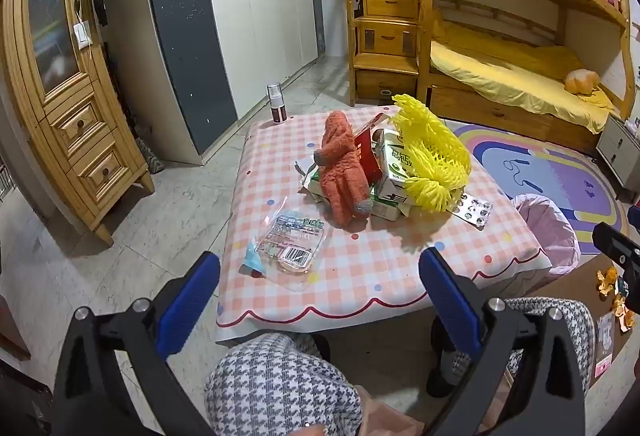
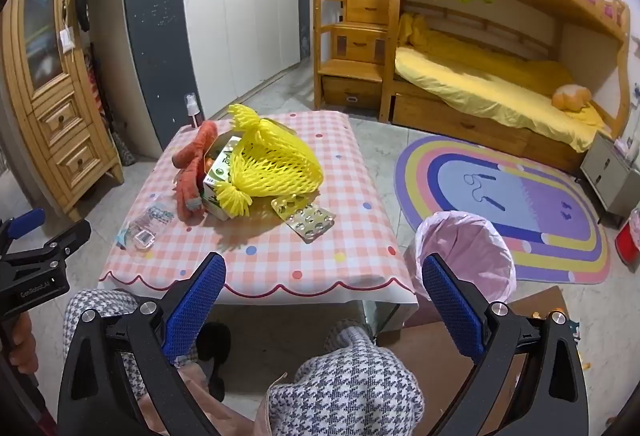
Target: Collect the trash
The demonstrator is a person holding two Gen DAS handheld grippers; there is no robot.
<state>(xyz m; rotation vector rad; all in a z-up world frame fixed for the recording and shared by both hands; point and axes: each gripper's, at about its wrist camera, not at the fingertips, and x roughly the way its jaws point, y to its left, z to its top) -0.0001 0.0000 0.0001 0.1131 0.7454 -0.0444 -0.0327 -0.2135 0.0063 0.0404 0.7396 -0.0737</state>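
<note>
Left wrist view: left gripper (image 1: pixel 320 284), blue ribbed pads spread wide and empty, hangs low centre. At mid-frame a fuzzy orange glove (image 1: pixel 342 176) half hides cartons (image 1: pixel 394 166) beneath yellow foam netting (image 1: pixel 430 156); a crinkled clear wrapper (image 1: pixel 290 242) lies left. Right wrist view: right gripper (image 2: pixel 324 292), likewise spread, frames the gingham table (image 2: pixel 280 264), a foil blister sheet (image 2: pixel 310 222) and a pink-lined bin (image 2: pixel 468 252) at lower right.

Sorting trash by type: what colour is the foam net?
Bright yellow foam net; clearest in the right wrist view.
</note>
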